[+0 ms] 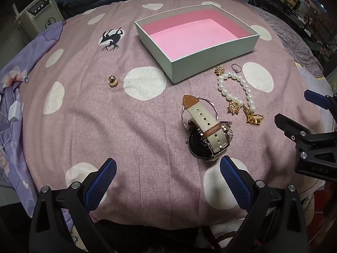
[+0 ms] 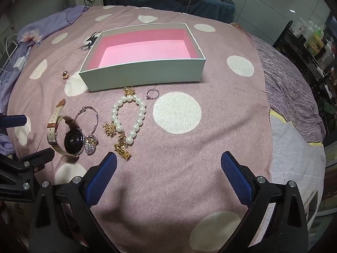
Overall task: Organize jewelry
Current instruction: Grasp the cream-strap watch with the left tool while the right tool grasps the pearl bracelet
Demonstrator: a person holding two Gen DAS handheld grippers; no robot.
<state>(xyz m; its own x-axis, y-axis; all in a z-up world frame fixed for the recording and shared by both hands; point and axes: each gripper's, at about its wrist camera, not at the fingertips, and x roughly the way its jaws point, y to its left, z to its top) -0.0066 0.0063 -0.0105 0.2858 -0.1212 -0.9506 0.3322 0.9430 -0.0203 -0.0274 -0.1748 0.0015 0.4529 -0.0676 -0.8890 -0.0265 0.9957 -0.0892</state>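
Both jaws stand wide apart, nothing between them. From the left wrist view, my left gripper (image 1: 168,181) hovers over the pink spotted cloth (image 1: 84,116), and the watch (image 1: 205,135) lies just past my right finger at one o'clock. I'd judge it the heaviest piece, stiff at the case and floppy at the strap, so I'd pinch across the strap. A small gold bead (image 1: 113,81) sits alone at eleven o'clock, likely slippery. The box (image 1: 195,42) waits empty at twelve, walls upright.

Over to the right wrist view: my right gripper (image 2: 168,181) is released too. The pearl bracelet (image 2: 128,118) lies at eleven o'clock, limp and light, I reckon; grab the strand. The thin ring (image 2: 152,94) near the box looks fiddly. Open cloth at one o'clock gives room.
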